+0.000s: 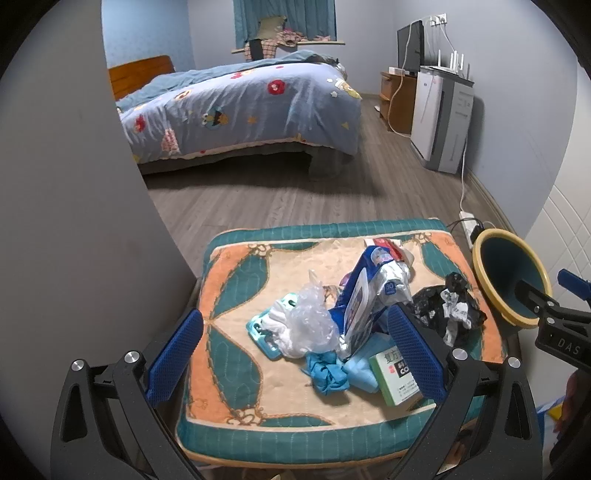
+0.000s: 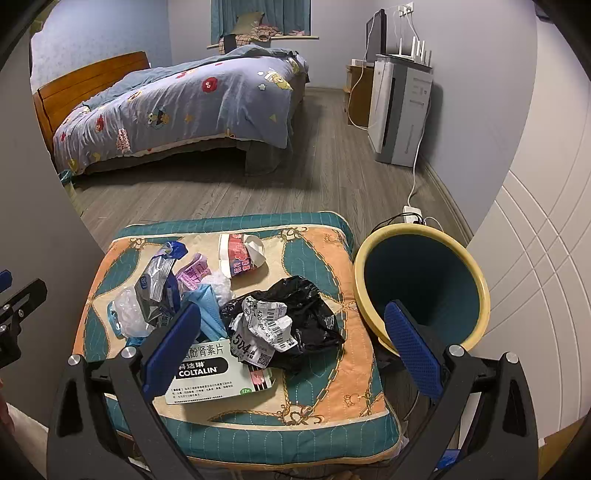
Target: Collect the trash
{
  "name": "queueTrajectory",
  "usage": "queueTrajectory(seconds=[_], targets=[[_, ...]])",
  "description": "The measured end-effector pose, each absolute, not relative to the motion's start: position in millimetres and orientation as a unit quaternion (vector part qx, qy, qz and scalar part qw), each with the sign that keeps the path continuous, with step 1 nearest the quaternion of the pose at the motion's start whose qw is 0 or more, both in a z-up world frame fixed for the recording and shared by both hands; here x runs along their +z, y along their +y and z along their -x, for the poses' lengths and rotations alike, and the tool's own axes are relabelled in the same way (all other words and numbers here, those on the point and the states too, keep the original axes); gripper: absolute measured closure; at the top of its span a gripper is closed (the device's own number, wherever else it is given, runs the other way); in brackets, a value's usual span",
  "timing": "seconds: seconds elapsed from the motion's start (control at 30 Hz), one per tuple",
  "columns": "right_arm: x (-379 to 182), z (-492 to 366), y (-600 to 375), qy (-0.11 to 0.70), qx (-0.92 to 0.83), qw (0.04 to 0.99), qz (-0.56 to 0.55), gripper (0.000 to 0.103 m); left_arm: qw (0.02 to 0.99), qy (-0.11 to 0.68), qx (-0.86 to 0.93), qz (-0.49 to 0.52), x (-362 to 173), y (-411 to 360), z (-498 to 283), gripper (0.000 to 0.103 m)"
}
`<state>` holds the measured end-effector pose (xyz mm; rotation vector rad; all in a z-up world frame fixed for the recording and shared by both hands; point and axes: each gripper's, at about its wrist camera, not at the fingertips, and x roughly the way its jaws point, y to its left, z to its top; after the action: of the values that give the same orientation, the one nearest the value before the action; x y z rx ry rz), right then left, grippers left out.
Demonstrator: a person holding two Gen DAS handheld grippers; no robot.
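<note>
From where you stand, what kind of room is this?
A bedroom, most likely in a home: a bed with a cartoon-print duvet, a curtained window behind it, and a screen by the wall. Trash lies on a cushion beside a bin.

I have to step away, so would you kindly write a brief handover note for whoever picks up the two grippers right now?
Left gripper: open, empty, hovering over the near left of the pile.
Right gripper: open, empty, over the near right side, close to the bin.
Trash all lies on the cushion: black bag with crumpled label, medicine box, blue glove, clear plastic, silver-blue pouch, red-and-white carton.
Bin: beside the cushion's right edge, tilted toward us; nothing visible inside.
Done: nothing collected yet.
Left: pick up each piece and drop it in the bin.
</note>
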<state>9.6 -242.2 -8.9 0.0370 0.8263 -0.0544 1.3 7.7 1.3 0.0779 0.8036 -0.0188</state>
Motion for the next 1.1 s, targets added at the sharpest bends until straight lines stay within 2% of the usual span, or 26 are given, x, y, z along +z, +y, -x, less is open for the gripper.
queueTrajectory(seconds=[1.1], targets=[[-11.7,-11.1,-241.8,0.406,-0.028,0.913,-0.016,0.005,0.921,0.388,-0.006,-0.039,2.2,7.9,-2.5,0.004]])
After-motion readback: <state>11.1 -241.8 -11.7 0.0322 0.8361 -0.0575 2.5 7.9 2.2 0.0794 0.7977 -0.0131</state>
